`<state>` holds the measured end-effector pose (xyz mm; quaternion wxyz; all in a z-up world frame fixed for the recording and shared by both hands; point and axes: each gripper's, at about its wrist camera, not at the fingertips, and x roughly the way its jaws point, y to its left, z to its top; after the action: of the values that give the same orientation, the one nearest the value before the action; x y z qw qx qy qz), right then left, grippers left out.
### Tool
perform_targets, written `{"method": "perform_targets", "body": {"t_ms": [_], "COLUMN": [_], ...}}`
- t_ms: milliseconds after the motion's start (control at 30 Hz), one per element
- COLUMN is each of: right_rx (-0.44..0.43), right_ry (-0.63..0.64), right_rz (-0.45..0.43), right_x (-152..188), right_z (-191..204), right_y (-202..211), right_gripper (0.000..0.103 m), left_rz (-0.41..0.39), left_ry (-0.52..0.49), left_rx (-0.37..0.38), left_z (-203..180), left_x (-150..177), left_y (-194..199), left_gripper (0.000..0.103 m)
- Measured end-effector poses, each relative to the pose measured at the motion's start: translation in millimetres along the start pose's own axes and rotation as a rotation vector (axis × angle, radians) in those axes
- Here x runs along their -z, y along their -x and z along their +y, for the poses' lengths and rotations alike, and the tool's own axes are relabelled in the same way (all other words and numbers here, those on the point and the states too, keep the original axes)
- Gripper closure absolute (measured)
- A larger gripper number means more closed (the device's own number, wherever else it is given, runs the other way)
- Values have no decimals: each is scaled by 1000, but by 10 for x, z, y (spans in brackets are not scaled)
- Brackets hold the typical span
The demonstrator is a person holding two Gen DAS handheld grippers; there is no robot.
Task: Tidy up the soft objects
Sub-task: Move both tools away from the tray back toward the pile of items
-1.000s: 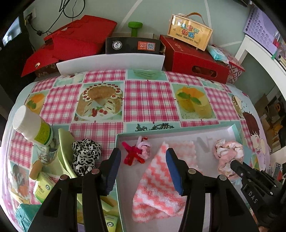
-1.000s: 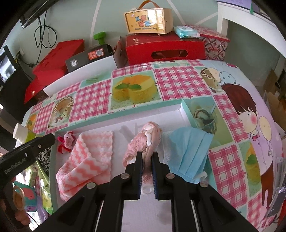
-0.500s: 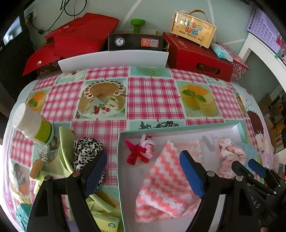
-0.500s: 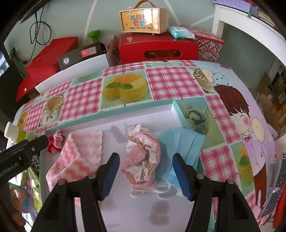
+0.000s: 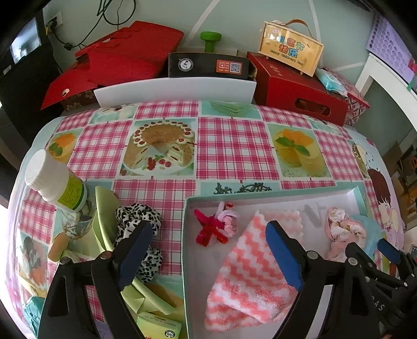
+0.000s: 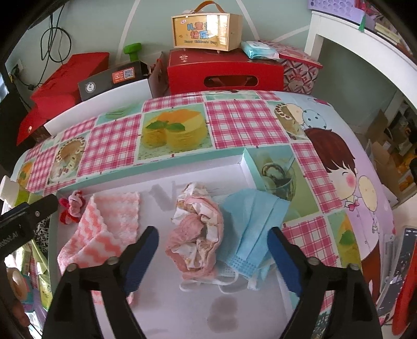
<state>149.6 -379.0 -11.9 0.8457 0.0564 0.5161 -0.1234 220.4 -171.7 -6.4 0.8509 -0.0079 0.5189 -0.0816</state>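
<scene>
The pink floral cloth [image 6: 198,234] lies bunched in the white tray [image 6: 234,307], touching the blue mask [image 6: 258,221] at the tray's right edge. The right tool [image 6: 212,258] straddles it, jaws just opened and clear, likely releasing. The left tool [image 5: 208,256] has also just opened, empty, over the tray's left edge beside the leopard scrunchie [image 5: 135,216] on the bench [image 5: 234,146].

Pale green wall [image 5: 161,15], white shelf unit [image 6: 365,47], checked tablecloth [image 5: 234,146], daylight.
</scene>
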Motion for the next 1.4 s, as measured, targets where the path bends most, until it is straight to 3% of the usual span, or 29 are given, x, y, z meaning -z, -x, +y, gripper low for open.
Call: {"method": "perform_targets", "body": {"t_ms": [67,867,1133,1400], "right_rx": [3,14,-31,-76], "right_ry": [-4,-9,38,97], "right_rz": [0,-8,-37,-34], "right_x": [-1,-16,-14,23], "right_z": [-8,5,263,581], "right_y": [-2,92,217,220], "right_gripper": [0,0,0,0], "left_rz": [-5,-17,-58,-82], "left_ry": [10,-21,39,168], "left_rx": [-3,-37,-90,-253], "left_z": [18,99,509,1252], "left_x": [0,-26,-58,-9], "left_y": [-5,116,369,599], "left_gripper": [13,12,12,12]}}
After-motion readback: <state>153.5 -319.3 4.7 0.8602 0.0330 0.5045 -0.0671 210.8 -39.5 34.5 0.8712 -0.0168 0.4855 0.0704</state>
